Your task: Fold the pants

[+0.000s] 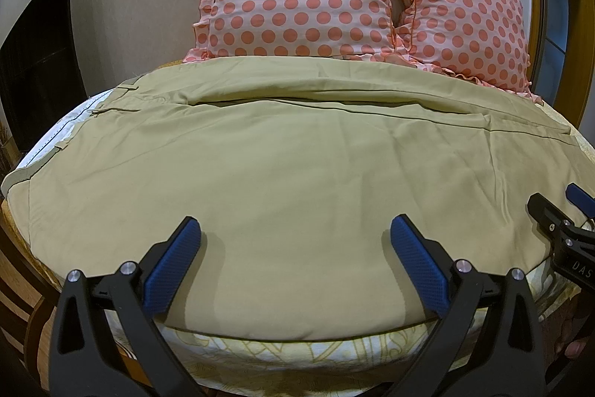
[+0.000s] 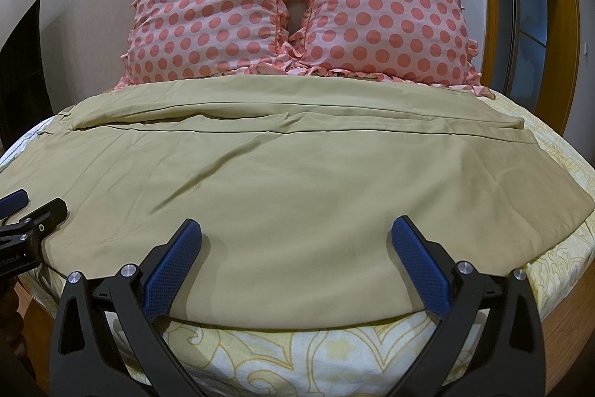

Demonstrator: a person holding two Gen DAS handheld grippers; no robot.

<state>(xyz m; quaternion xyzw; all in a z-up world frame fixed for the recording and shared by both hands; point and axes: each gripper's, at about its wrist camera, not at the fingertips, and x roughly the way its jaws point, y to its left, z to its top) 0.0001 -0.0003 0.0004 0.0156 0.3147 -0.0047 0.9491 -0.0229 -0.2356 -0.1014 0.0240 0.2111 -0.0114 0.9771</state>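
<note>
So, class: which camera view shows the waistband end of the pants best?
The left wrist view: the waistband, with belt loops and pale lining, lies in plain sight at the left. The right wrist view shows only its far corner, small at the frame's edge.

The pants (image 1: 297, 173) cover most of the bed sheet (image 1: 290, 356) and hide the lower edges of the pillows (image 2: 297, 6). In the left wrist view, the right gripper (image 1: 574, 211) is cut off by the right picture edge. In the right wrist view, the left gripper (image 2: 22, 211) is cut off by the left edge.
</note>
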